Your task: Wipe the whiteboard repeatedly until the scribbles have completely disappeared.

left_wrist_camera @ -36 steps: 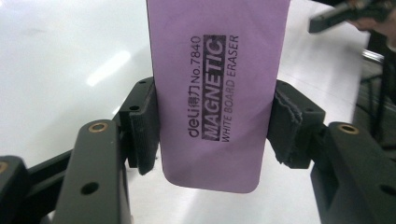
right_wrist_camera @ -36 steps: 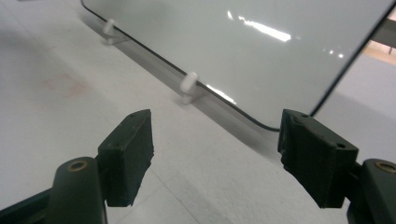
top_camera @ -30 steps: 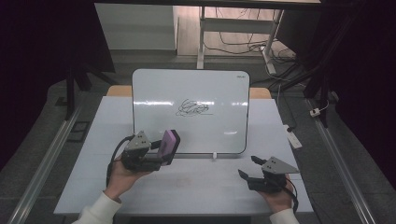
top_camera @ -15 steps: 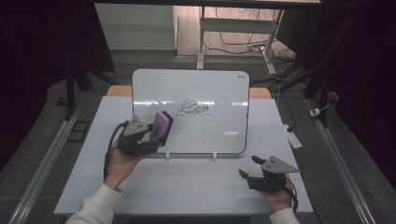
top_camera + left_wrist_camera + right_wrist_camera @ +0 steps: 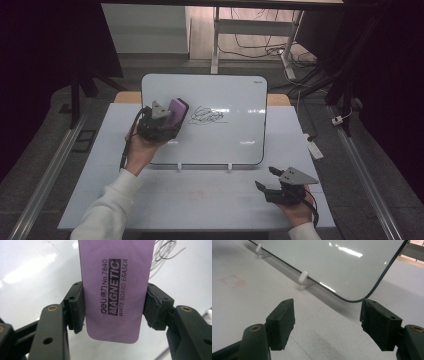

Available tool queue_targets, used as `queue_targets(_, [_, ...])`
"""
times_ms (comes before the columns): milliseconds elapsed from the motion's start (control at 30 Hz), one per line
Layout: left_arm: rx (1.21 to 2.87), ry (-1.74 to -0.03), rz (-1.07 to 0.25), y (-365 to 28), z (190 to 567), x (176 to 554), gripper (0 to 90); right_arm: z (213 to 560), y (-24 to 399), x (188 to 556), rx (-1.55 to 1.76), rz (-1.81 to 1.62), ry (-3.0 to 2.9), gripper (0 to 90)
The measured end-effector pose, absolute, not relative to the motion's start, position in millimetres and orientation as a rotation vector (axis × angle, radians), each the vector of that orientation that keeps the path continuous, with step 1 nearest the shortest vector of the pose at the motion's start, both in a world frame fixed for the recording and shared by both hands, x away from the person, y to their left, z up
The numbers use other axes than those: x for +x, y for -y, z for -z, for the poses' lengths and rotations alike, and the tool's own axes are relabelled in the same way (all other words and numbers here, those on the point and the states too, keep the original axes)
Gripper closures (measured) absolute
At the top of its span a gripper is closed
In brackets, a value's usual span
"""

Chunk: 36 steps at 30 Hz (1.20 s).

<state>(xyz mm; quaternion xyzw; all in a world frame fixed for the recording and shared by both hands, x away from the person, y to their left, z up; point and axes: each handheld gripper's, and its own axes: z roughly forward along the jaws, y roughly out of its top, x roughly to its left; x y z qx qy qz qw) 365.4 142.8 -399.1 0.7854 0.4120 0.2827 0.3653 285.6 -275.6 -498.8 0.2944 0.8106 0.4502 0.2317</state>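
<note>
Left claw (image 5: 172, 116): pinching the purple eraser (image 5: 176, 112) by its two long sides, pads tight on both edges; held over the left part of the whiteboard (image 5: 220, 145).
Eraser: label side faces the left gripper view, reads "MAGNETIC WHITE BOARD ERASER"; sits just left of the scribble (image 5: 206, 115), whether it touches the board surface can't tell.
Scribble: black pen marks near board middle, upper half.
Whiteboard: propped tilted on the worktop (image 5: 200, 200) on two small white feet (image 5: 303, 280).
Right claw (image 5: 265, 181): spread, nothing between the pads; jaws have just been closing a little; low over the worktop, near the board's lower right corner, well apart from eraser.
</note>
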Motion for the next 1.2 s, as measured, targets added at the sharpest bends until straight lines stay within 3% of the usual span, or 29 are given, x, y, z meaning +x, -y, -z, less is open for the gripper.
queue_targets(400, [2.032, -1.057, -0.753, -133.7, 398.4, 380.7, 40.9, 498.7, 275.3, 285.7, 0.809, -1.237, -2.224, 27.6])
queue_targets(600, [2.088, -1.019, -0.865, -117.0, 398.9, 380.9, 41.0, 498.6, 274.6, 285.4, 0.809, -1.239, -2.223, 27.7])
queue_targets(1200, [2.176, -0.897, -0.882, -66.8, 408.7, 384.8, 41.1, 498.1, 271.7, 283.8, 0.797, -1.247, -2.225, 28.3])
